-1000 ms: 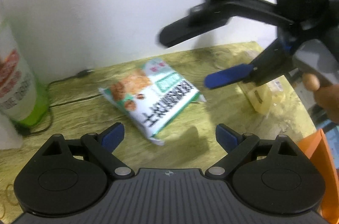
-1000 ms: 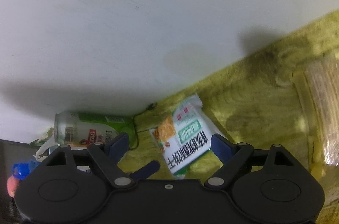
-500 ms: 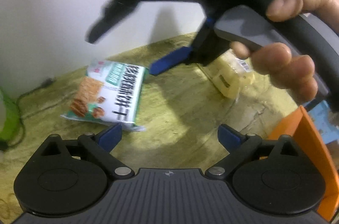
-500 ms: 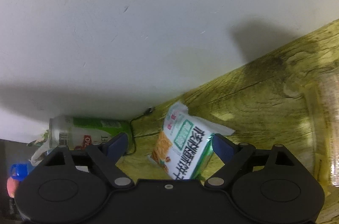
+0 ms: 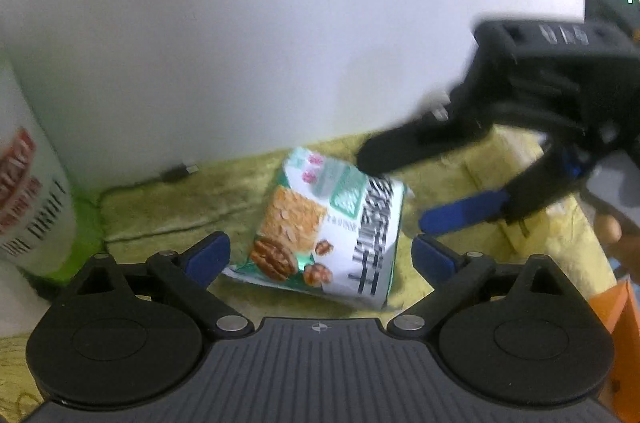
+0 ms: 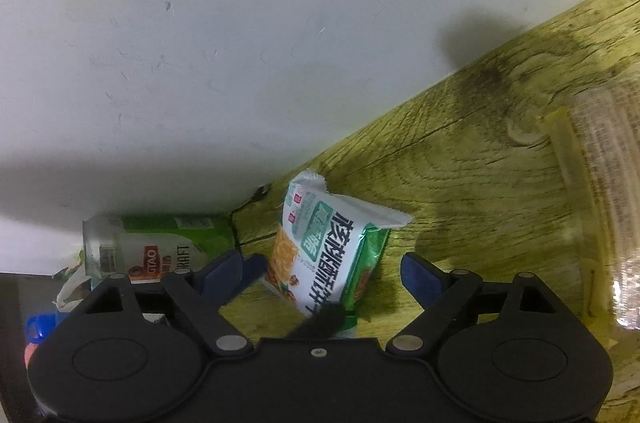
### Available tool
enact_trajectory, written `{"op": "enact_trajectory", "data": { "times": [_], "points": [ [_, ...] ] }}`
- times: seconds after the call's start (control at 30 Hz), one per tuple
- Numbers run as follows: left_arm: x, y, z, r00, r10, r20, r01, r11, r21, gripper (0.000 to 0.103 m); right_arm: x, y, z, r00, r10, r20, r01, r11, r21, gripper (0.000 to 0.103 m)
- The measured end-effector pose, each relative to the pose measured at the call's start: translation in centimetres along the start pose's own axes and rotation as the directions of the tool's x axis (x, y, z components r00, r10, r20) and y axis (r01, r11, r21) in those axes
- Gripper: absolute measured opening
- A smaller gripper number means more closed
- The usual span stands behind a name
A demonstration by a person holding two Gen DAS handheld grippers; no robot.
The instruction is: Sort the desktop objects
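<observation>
A green and white snack packet (image 5: 332, 231) lies on the wooden desk (image 5: 192, 207) close to the white wall. My left gripper (image 5: 322, 257) is open, its blue pads on either side of the packet's near end without touching it. My right gripper (image 5: 392, 191) comes in from the right, open, with its upper black finger over the packet's far right corner. In the right wrist view the packet (image 6: 328, 255) sits tilted between the spread fingers of my right gripper (image 6: 320, 273), and one blue finger of the left gripper (image 6: 254, 269) shows beside it.
A green and white can (image 5: 24, 191) stands at the left by the wall, with a black cable (image 5: 176, 173) running behind it. A clear wrapped pack (image 6: 600, 203) lies to the right. An orange object (image 5: 616, 307) sits at the right edge. A hand (image 5: 608, 229) holds the right gripper.
In the left wrist view the packet has come from the left back to the middle between the fingers. The right gripper has drawn off to the right. The packet now looks nearer and more tilted.
</observation>
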State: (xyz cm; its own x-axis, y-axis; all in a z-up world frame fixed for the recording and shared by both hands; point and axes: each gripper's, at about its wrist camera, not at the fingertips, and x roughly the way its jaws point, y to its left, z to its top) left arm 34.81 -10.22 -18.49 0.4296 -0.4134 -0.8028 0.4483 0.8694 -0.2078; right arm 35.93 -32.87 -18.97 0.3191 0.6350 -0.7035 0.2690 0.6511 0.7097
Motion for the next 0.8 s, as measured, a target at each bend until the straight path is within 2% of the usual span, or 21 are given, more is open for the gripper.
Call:
{"op": "enact_trajectory", "data": {
  "times": [0.2,0.43,0.47,0.6,0.73,0.8],
  "points": [
    [-0.4,-1.6,-1.3,0.995,-0.069,-0.073,0.074,0.995,0.071,0.099,0.8,0.9,0.3,1.0,0.031,-0.001,-0.031,0.999,-0.019,0.086],
    [-1.5,-4.1,-2.6,0.968,-0.212,-0.136,0.228,0.966,0.121,0.099,0.9,1.4,0.7,0.997,0.067,0.031,-0.066,0.997,-0.029,0.087],
    [-1.7,-4.4,-2.7,0.968,-0.212,-0.135,0.23,0.963,0.137,0.099,0.7,1.4,0.7,0.997,0.074,0.036,-0.073,0.997,-0.029,0.087],
    [-2.8,-3.3,-2.3,0.985,-0.146,-0.094,0.158,0.978,0.135,0.099,-0.5,0.9,0.4,0.996,0.072,0.052,-0.071,0.997,-0.023,0.087],
    [-3.7,0.0,-1.1,0.998,-0.056,0.003,0.056,0.997,0.052,0.099,-1.8,-0.2,-0.1,0.997,0.061,0.054,-0.062,0.998,0.001,0.087],
    [-3.4,0.8,-0.4,0.999,0.009,0.05,-0.009,1.0,0.002,0.099,-1.9,-0.6,-0.1,0.997,0.063,0.04,-0.064,0.998,0.021,0.087]
  ]
}}
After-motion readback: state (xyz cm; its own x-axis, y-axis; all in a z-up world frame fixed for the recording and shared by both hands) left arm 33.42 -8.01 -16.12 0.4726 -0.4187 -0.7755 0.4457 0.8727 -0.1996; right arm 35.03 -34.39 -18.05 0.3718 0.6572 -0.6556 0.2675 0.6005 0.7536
